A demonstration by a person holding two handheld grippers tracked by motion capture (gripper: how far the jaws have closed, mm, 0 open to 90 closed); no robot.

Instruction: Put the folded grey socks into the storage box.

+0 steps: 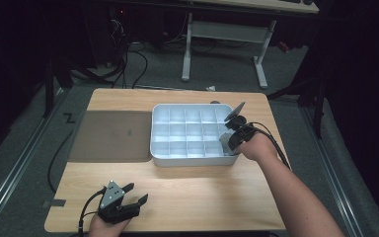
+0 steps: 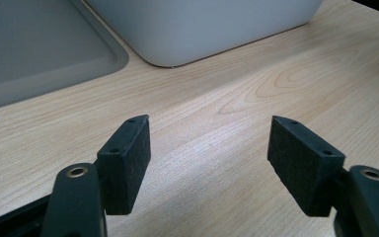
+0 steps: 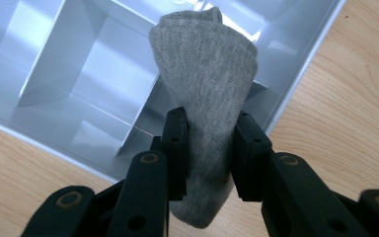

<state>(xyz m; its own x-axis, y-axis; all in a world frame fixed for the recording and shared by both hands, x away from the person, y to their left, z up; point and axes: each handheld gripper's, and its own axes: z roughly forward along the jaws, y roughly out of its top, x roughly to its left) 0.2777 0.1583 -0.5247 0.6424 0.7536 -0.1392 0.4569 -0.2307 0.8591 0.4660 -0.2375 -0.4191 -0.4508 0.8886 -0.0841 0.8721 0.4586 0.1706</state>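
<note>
A rolled grey sock [image 3: 207,79] is clamped between the jaws of my right gripper [image 3: 209,148], which is shut on it. It hangs over the near right corner of a white divided box [image 1: 159,154], where the sock [image 1: 225,141] looks like a small grey lump at the box's right end. My right gripper [image 1: 232,138] points down into that corner. My left gripper [image 1: 137,193] rests low over the wooden table [image 1: 202,192] near the front left, open and empty. The left gripper [image 2: 209,158] has bare wood between its pads.
A flat grey lid [image 1: 109,136] lies left of the box, touching its side. Its rim [image 2: 54,74] and the box's white wall [image 2: 202,24] lie ahead of the left gripper. The box holds several empty compartments [image 3: 79,79]. A desk frame [image 1: 224,44] stands on the floor beyond.
</note>
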